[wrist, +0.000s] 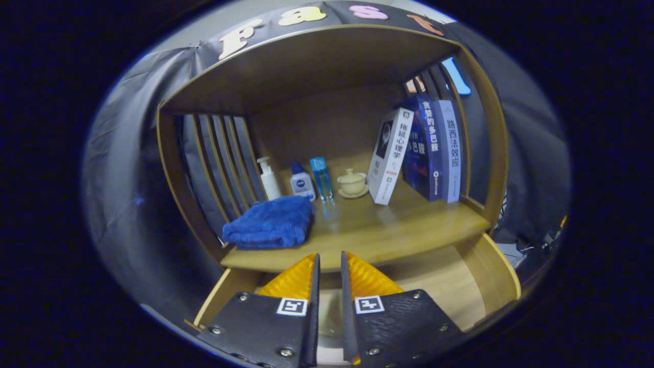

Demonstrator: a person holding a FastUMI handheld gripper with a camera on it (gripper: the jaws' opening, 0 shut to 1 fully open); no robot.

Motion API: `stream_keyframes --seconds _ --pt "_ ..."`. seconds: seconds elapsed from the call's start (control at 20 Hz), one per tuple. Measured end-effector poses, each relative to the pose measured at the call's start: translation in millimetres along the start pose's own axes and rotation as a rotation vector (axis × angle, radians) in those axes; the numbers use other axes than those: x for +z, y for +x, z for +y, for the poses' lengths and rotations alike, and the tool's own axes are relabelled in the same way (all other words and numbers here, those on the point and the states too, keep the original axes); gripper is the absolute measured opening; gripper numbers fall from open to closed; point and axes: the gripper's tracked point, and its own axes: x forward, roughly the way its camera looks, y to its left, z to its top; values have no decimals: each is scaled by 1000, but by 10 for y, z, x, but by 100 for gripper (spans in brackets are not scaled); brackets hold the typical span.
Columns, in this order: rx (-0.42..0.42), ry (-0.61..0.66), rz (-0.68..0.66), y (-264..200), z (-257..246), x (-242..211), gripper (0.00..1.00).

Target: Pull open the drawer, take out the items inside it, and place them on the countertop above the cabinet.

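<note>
Below my fingers the drawer (449, 286) stands open; the gripper (327, 266) is nearly closed on nothing I can see. Next, I'd dip inside for an item.

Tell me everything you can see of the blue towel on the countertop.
The blue towel is a deep blue, fuzzy cloth that looks like terry, folded into a thick, rounded stack. It lies flat at the front corner of the wooden countertop, beside the slatted side panel, with a white pump bottle and a small blue-capped bottle just behind it. It sits beyond the fingers, off to one side, and nothing rests on it. The gripper is apart from it, fingers nearly closed over the open drawer.
</note>
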Motion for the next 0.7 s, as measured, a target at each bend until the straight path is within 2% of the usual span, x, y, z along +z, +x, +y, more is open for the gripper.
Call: stream_keyframes --seconds 0.15,0.3,0.7 --pt "-3 -23 -47 142 36 286 20" --pt "-3 -36 -49 195 61 360 20" --pt "23 -153 200 -21 -136 -633 20"
